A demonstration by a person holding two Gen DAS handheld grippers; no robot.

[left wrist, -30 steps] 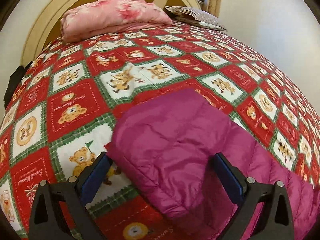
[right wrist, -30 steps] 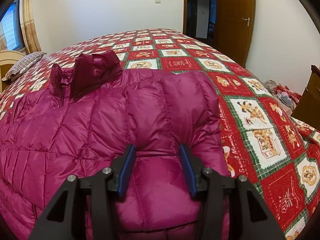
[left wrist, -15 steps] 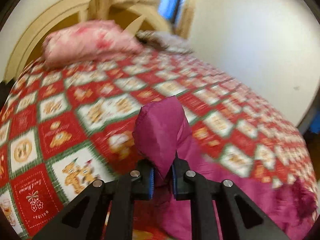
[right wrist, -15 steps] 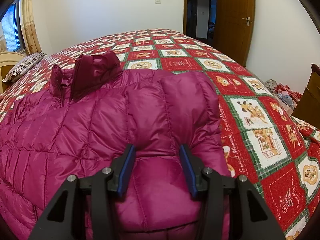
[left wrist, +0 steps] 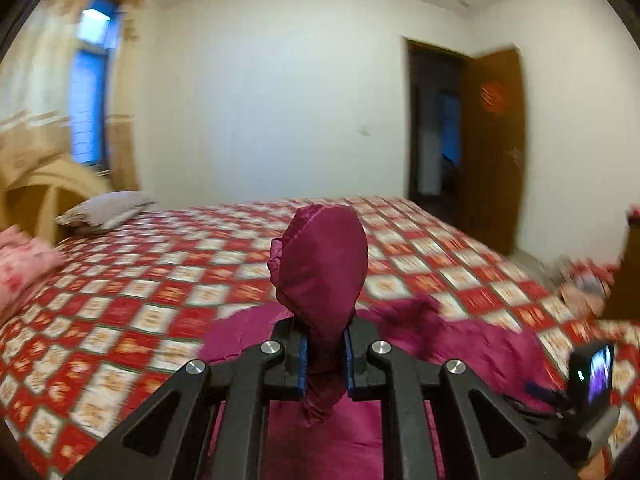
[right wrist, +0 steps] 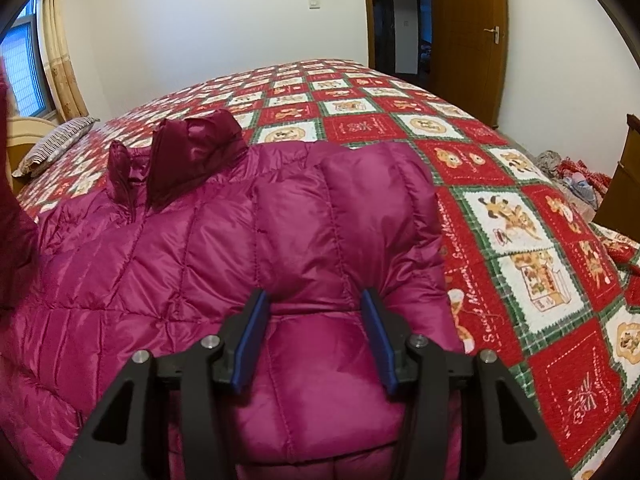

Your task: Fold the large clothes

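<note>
A magenta quilted down jacket (right wrist: 200, 248) lies spread on the bed, its darker collar (right wrist: 192, 148) standing up at the far side. My left gripper (left wrist: 325, 344) is shut on the end of a sleeve (left wrist: 320, 264), which sticks up above the pads, lifted off the quilt. The picture is blurred by motion. My right gripper (right wrist: 314, 300) points down over a folded, puffy part of the jacket at the near edge. Its jaws are opening, and the fabric still bulges between the blue pads (right wrist: 250, 332) and touches them.
A red, white and green patchwork quilt (right wrist: 520, 220) covers the bed. A striped pillow (right wrist: 52, 144) and a pink bundle (left wrist: 24, 264) lie by the wooden headboard (left wrist: 48, 188). A brown door (right wrist: 468, 32) stands open; clutter (right wrist: 572, 176) and wooden furniture (right wrist: 628, 184) are at the right.
My left gripper went from wide open over the sleeve to shut on its end, then rose and swung from the headboard toward the door. The right gripper kept its place, jaws slightly wider.
</note>
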